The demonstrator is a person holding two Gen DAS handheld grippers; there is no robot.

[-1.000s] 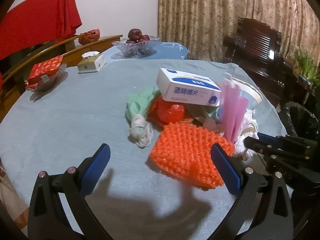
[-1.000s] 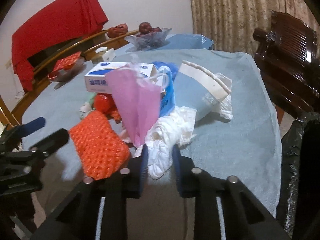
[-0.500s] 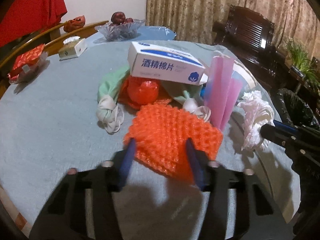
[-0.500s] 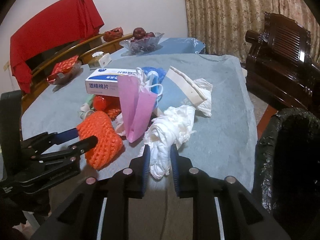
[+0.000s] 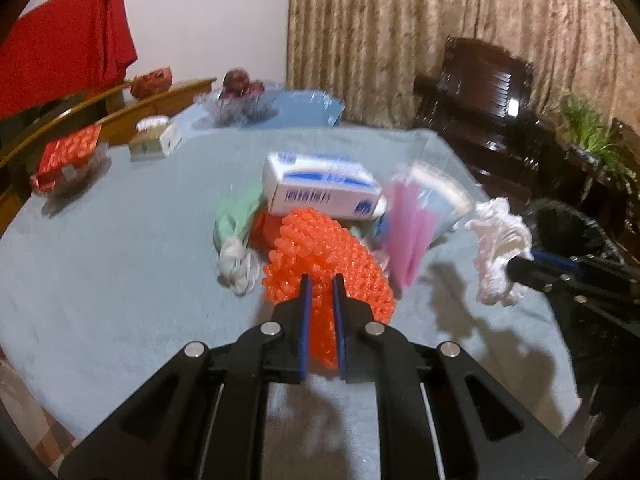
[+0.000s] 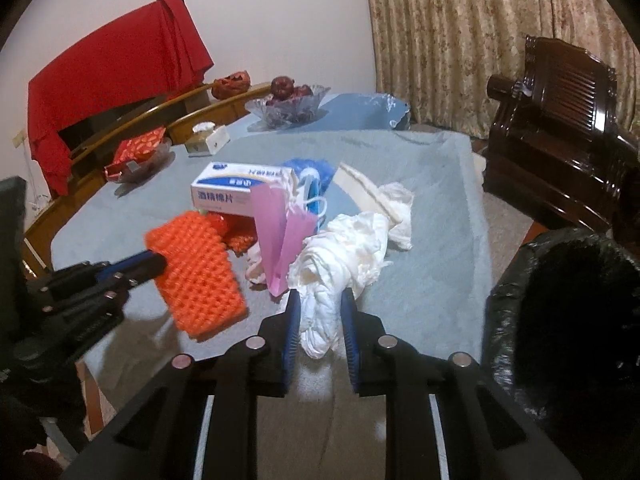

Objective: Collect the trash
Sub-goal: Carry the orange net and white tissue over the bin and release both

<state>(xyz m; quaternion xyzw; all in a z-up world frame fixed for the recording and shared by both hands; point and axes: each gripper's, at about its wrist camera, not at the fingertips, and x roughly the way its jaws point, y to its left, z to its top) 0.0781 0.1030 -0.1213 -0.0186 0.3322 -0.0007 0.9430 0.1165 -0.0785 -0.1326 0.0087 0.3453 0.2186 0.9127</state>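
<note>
Within the last second the left tongs [image 5: 319, 280] have gone from spread wide to clenched on the orange foam net [image 5: 320, 256], lifting it off the bench [image 5: 120, 280] (the right tongs [image 6: 319, 300] already grip the white wad [image 6: 340, 256]), so 2 pieces look ready for the black bin [image 6: 568, 304] beyond the bench's right edge.

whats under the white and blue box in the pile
The white and blue box rests on a red crumpled wrapper, with green cloth at one side. Its underside and anything deeper are hidden by the orange foam net.
</note>
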